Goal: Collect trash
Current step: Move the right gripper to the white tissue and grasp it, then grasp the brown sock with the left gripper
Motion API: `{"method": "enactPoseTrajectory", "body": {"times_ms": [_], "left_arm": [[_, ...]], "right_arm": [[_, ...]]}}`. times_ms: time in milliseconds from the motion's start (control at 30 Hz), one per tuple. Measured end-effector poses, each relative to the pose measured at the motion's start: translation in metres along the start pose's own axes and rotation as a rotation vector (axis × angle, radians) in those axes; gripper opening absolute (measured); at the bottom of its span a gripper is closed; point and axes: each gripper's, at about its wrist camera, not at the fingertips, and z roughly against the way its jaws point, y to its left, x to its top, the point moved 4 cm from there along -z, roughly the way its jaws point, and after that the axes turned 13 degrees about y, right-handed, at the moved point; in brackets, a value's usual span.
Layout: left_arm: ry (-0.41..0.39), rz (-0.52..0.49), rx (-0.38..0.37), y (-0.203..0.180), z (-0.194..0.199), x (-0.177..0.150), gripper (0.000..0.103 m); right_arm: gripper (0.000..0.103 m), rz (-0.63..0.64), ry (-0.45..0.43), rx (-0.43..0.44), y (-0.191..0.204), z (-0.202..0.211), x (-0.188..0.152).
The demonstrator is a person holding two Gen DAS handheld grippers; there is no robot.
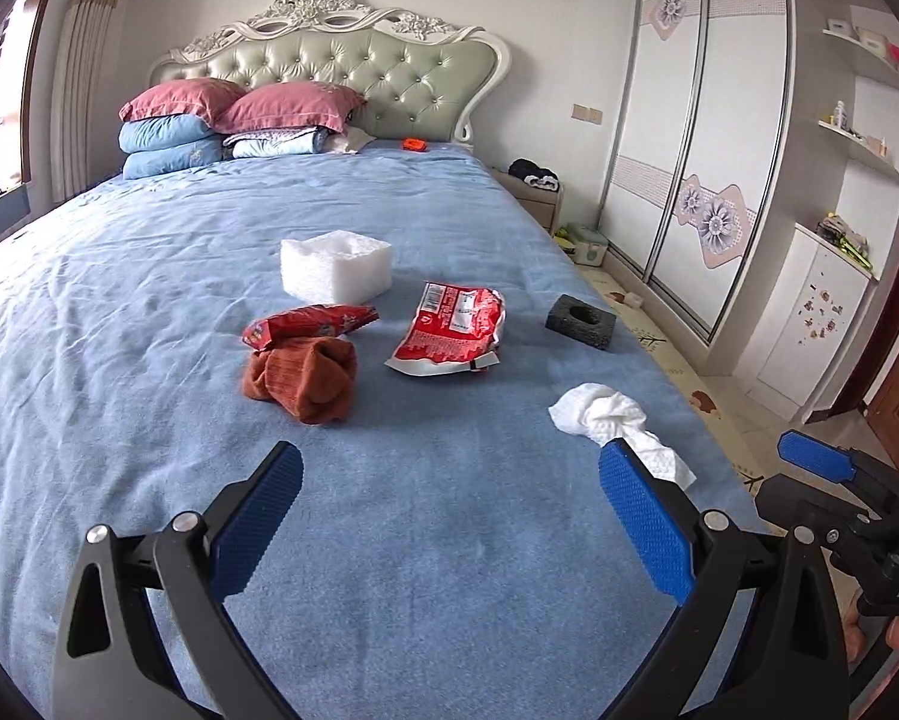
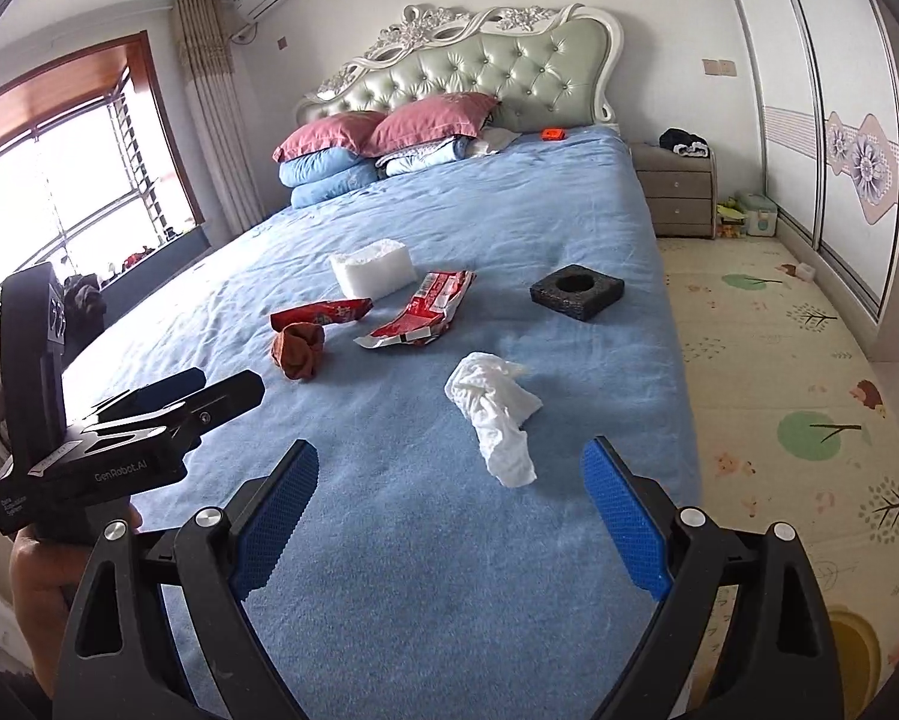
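Grippers over a blue bed (image 1: 119, 300), left gripper (image 1: 449, 480) and right gripper (image 2: 449, 477) both spread wide and empty. Crumpled tissue (image 2: 497, 414) just ahead between the right gripper's fingers; beyond it, red wrapper (image 2: 419, 315), snack bag (image 2: 323, 312), brown sock (image 2: 299, 351), white foam (image 2: 374, 270), black block (image 2: 576, 290).

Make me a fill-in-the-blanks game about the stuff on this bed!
1. The crumpled white tissue lies nearest the ____ hand-held gripper.
2. The black foam block has a round ____ in its top.
3. The bed sheet is ____ in colour.
4. The orange-brown sock touches a ____ snack wrapper.

Missing words: right; hole; blue; red
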Motion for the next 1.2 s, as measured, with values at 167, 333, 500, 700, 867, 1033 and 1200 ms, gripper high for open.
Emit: {"method": "enactPoseTrajectory", "body": {"times_ms": [167, 333, 500, 700, 867, 1033, 1200], "left_arm": [[0.035, 0.061, 0.002, 0.024, -0.022, 0.005, 0.099], [0.079, 0.123, -0.037, 0.037, -0.043, 0.009, 0.099], [0.088, 0.175, -0.035, 0.048, -0.052, 0.015, 0.099], [0.092, 0.2, -0.011, 0.056, -0.06, 0.025, 0.099], [0.101, 0.243, 0.017, 0.066, -0.071, 0.036, 0.099], [0.108, 0.319, 0.091, 0.08, -0.086, 0.05, 0.099], [0.153, 0.327, 0.071, 0.086, -0.108, 0.059, 0.091]], "right_arm": [[0.086, 0.05, 0.06, -0.021, 0.005, -0.027, 0.014], [0.083, 0.074, 0.151, -0.08, -0.001, -0.065, 0.031], [0.071, 0.107, 0.257, -0.137, -0.008, -0.103, 0.042], [0.02, 0.131, 0.312, -0.089, -0.013, -0.121, 0.036], [0.02, 0.147, 0.262, -0.033, -0.005, -0.106, 0.036], [0.021, 0.156, 0.225, 0.042, 0.011, -0.09, 0.037], [0.021, 0.187, 0.209, 0.05, 0.022, -0.08, 0.035]]}}
